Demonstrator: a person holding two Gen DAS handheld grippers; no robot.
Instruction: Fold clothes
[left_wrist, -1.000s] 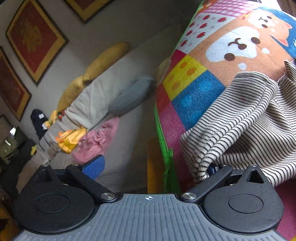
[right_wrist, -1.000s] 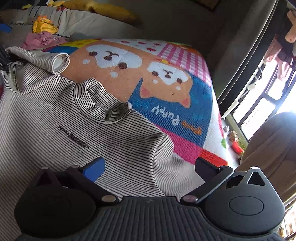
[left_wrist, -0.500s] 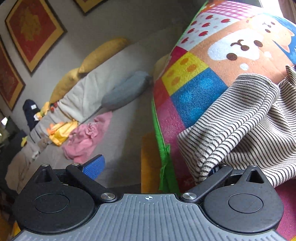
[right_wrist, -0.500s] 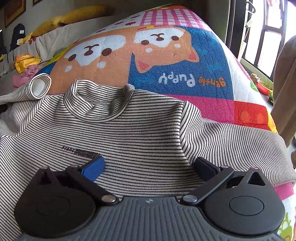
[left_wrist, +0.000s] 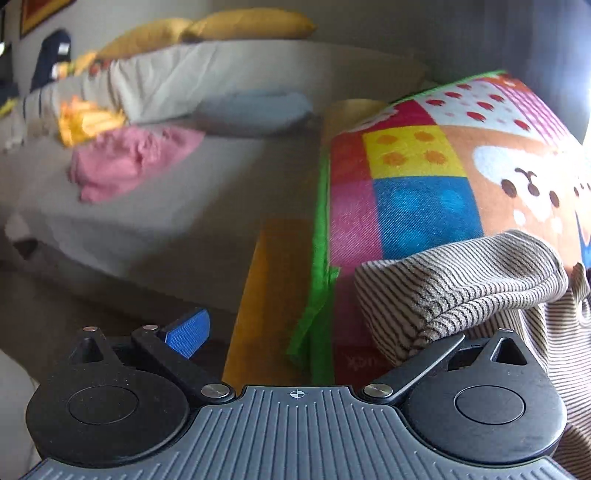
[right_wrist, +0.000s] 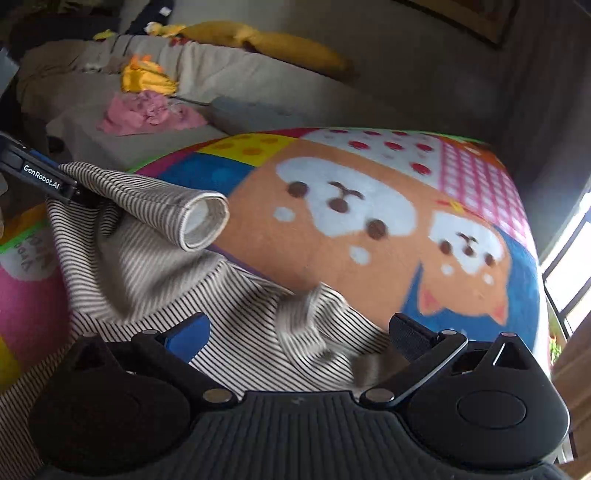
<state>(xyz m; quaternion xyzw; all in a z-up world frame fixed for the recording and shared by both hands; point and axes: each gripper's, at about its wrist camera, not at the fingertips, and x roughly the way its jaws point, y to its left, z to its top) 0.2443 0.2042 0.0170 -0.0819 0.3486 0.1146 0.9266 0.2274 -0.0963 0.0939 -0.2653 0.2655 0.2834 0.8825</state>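
A black-and-white striped top (right_wrist: 155, 280) lies on a colourful puppy-print blanket (right_wrist: 369, 192). One sleeve (right_wrist: 155, 201) is lifted, its open cuff pointing right. My left gripper (left_wrist: 314, 332) is wide open; the sleeve fold (left_wrist: 461, 280) drapes over its right finger, which is hidden, and the blue left pad (left_wrist: 186, 330) hangs beyond the blanket's edge. The left gripper also shows in the right wrist view (right_wrist: 40, 177) at the sleeve's base. My right gripper (right_wrist: 299, 332) is open, hovering low over the collar (right_wrist: 310, 314) with nothing between its pads.
A grey sofa (left_wrist: 155, 192) stands beyond the blanket's green edge (left_wrist: 317, 240), carrying a pink garment (left_wrist: 122, 158), a yellow garment (left_wrist: 85, 122), a grey pillow (left_wrist: 255, 110) and yellow cushions (left_wrist: 243, 22). A window (right_wrist: 569, 266) is at the right.
The left gripper has swung left and lower with the sleeve still draped on its right finger. The right gripper has moved left over the top, from the chest towards the collar; its view is blurred.
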